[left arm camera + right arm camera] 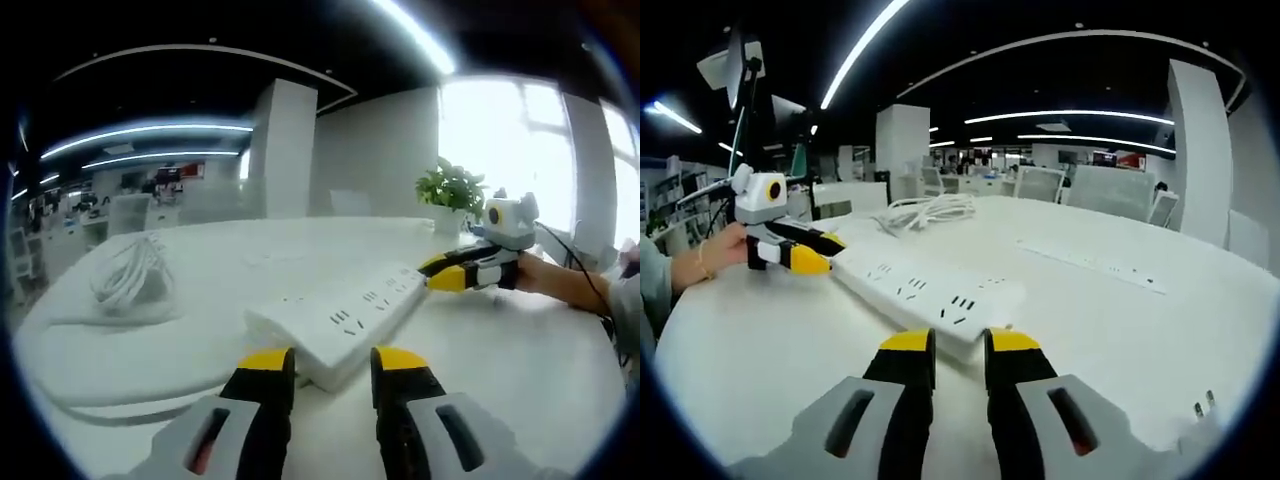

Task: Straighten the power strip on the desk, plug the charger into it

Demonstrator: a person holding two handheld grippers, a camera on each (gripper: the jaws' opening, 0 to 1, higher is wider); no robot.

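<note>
A white power strip [345, 315] lies slantwise on the white desk [520, 370]. Its near corner sits pinched between my left gripper's [332, 362] yellow tips. At the strip's far end my right gripper [447, 274] closes on it, held by a person's hand [555, 282]. In the right gripper view the same power strip [925, 290] runs from my right gripper [960, 345], whose narrow jaws clamp its near end, off to my left gripper [812, 253] at the far end. A coiled white charger cable [130, 275] rests farther off on the desk, also seen as the cable coil [930, 210].
A potted plant [450, 188] stands at the desk's far edge by a bright window. A flat socket panel [1090, 263] is set into the desk top. Office chairs [1110, 190] and pillars stand beyond. A person's hand and sleeve [700, 262] reach in from the left.
</note>
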